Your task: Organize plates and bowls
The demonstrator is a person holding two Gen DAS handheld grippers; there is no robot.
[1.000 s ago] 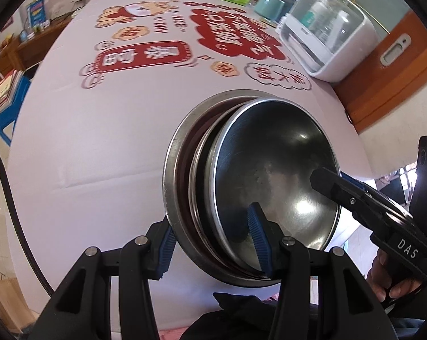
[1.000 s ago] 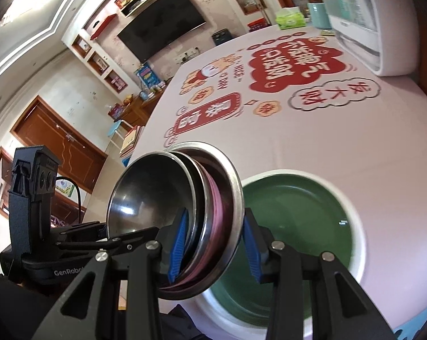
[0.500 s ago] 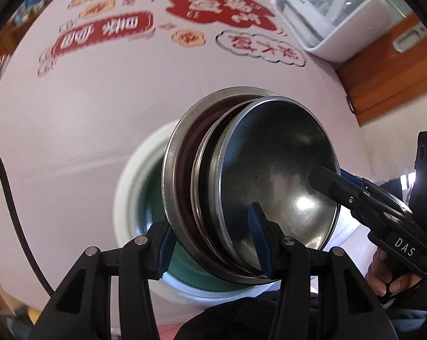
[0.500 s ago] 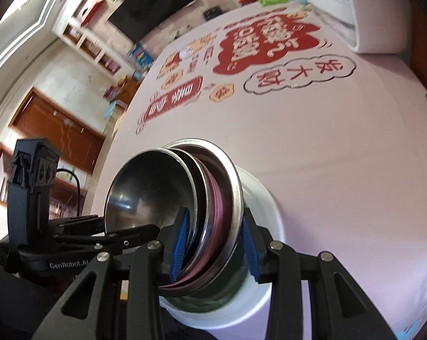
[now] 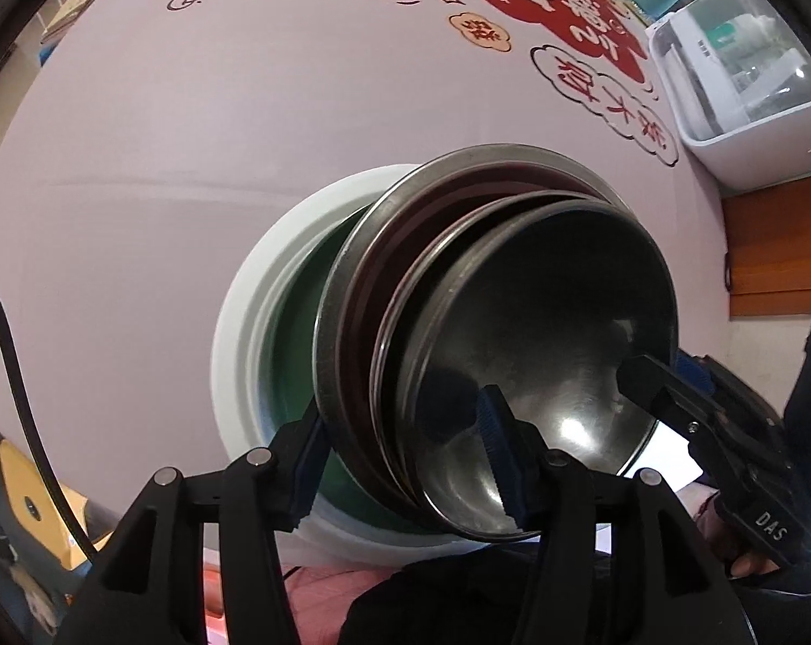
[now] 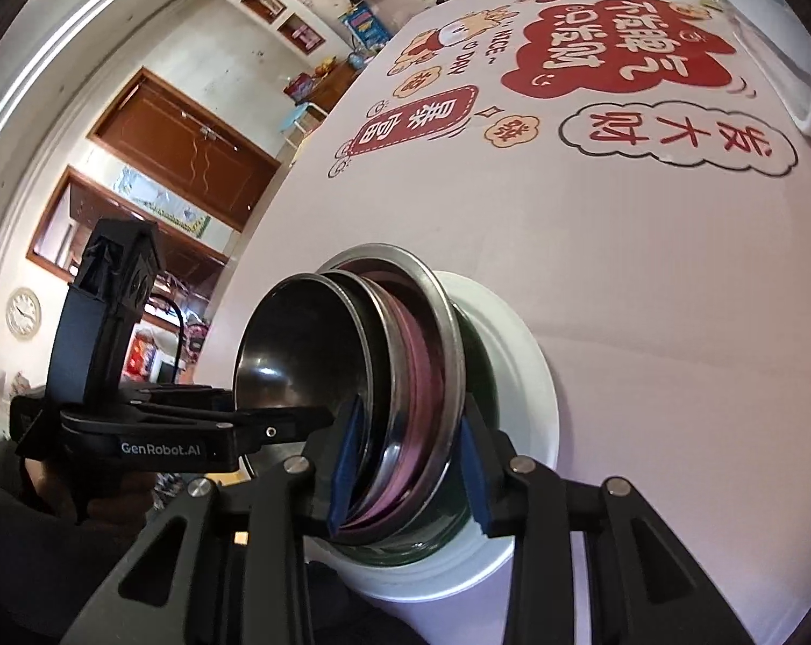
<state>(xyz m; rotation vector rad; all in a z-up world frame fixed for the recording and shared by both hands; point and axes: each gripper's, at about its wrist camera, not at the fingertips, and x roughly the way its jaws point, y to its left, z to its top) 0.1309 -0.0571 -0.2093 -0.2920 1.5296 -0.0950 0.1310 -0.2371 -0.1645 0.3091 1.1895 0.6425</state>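
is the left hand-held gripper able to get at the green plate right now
Probably not. The left hand-held gripper is occupied with the stack of metal bowls, its jaws just opening around the rim, and the stack covers most of the green plate. Only the plate's left edge is exposed.

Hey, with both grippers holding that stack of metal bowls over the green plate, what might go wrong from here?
1. The left gripper has just been opening around the nested metal bowls, so the stack could drop unevenly.
2. The bowls sit tilted over the green plate; they may land askew or clatter against it.
3. The plate lies near the table edge and could get nudged off.
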